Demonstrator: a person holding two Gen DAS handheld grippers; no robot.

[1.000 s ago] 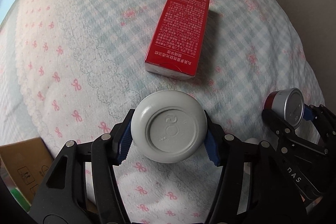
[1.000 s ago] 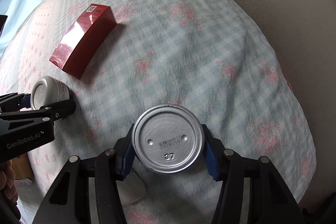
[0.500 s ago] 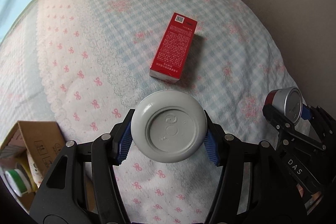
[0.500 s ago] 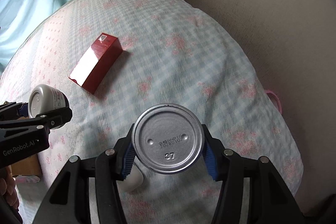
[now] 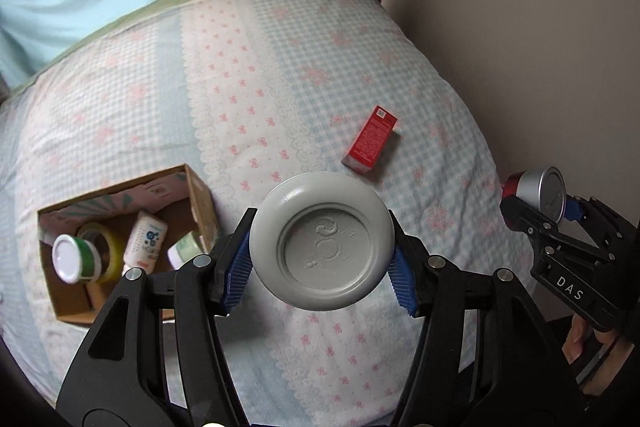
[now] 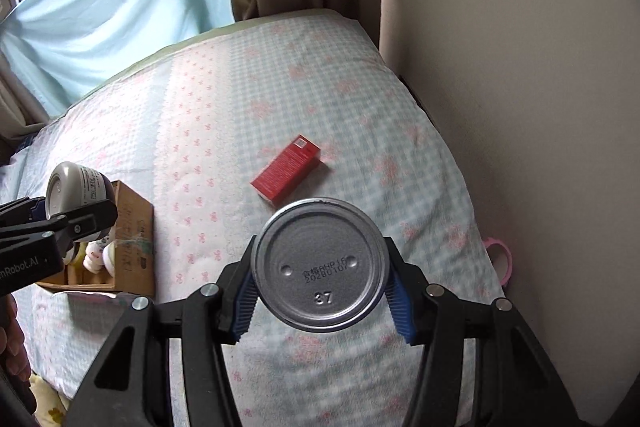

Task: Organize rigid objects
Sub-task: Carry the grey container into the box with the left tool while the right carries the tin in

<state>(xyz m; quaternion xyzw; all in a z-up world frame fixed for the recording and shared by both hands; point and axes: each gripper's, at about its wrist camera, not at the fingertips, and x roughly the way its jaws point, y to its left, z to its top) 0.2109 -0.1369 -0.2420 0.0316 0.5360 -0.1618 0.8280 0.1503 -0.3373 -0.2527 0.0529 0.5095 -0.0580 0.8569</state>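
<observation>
Both grippers are loaded and I have them high above the bed (image 5: 280, 99). My left gripper (image 5: 322, 269) is clamped on a grey round jar (image 5: 322, 241); the blue pads (image 5: 240, 267) press on its rim from both sides, and its base with a moulded logo faces the camera. In the right wrist view the same jar (image 6: 76, 189) shows a printed label on its side, held over the near edge of the cardboard box (image 6: 134, 247).

My right gripper (image 6: 322, 297) grips a metal can (image 6: 320, 265) across its body, pads (image 6: 400, 307) tight on either side. The bottom faces the lens and carries a stamped date code and the number 37. From the left wrist view the can (image 5: 538, 193) has a red side.

A red carton (image 5: 370, 139) lies flat on the checked bedspread, alone, near the wall side, well apart from the box.

The cardboard box (image 5: 200, 199) sits open on the bed to the left. Inside I see a white-capped green pot (image 5: 72, 259), a roll of yellowish tape (image 5: 106, 251) and a white tube (image 5: 144, 241). Further contents are partly hidden.

A pink ring-shaped item (image 6: 500, 259) lies at the bed's right edge by the wall; I cannot tell what it is.
</observation>
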